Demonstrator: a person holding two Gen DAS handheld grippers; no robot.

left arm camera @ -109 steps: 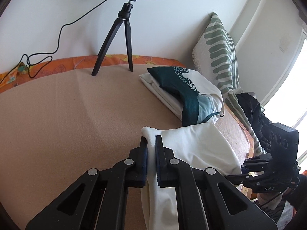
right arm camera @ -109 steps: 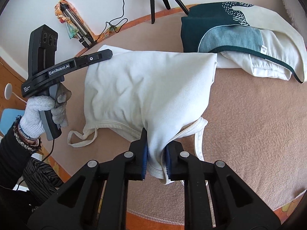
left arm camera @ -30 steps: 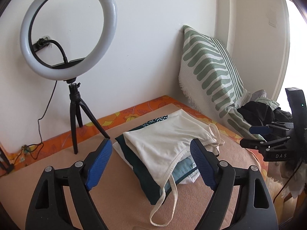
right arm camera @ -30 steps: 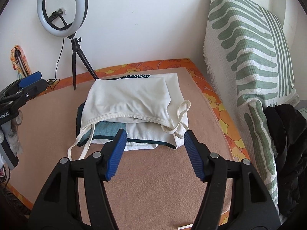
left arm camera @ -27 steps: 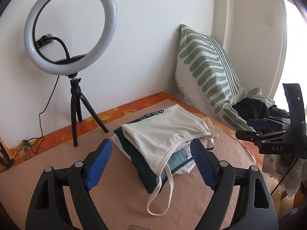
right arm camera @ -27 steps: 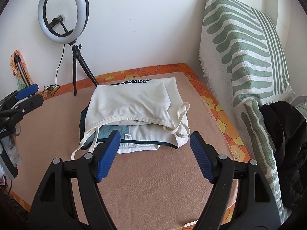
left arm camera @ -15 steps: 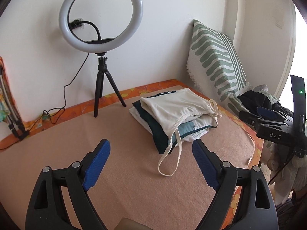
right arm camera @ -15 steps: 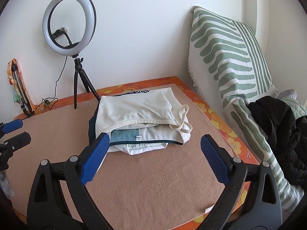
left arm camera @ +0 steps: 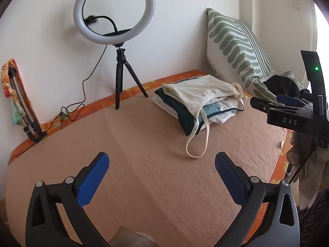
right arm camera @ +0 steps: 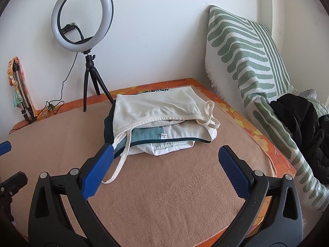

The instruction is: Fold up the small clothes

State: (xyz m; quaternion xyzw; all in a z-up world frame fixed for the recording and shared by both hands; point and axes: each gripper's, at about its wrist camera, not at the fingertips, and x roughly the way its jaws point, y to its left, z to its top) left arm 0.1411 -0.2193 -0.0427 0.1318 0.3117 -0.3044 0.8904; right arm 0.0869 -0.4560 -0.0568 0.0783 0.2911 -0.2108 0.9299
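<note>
Both grippers are off the clothes and nothing sits between either pair of blue pads. The left gripper (left arm camera: 162, 164) hangs over bare tan blanket (left arm camera: 144, 154), its jaws opening and already spread very wide. The right gripper (right arm camera: 165, 157) does the same, jaws opening wide, with only blanket showing in the gap; the long strap of the top garment passes just beside its left pad (right arm camera: 98, 170) in the right wrist view, though whether they touch I cannot tell.

The pile of folded clothes (left arm camera: 197, 105) lies on the blanket toward the far right corner of the bed, well apart from the left gripper and nearer to the right one. On top is the cream camisole (right arm camera: 156, 107), folded flat, one loop of strap (left arm camera: 197, 142) trailing off the pile's near side onto the blanket, a second loop bunched at its right end. Under it sits a dark teal and pale blue garment (right arm camera: 144, 135) with a small white label showing, and white fabric below that.

Behind the pile, a ring light (right arm camera: 82, 18) stands on a black tripod against the white wall, its cable running down to the left. A green-and-white striped cushion (right arm camera: 246, 57) leans against the wall at the right, with dark clothing (right arm camera: 304, 127) heaped beside it. In the left wrist view the right gripper's black body shows at the right edge, lettered DAS.
</note>
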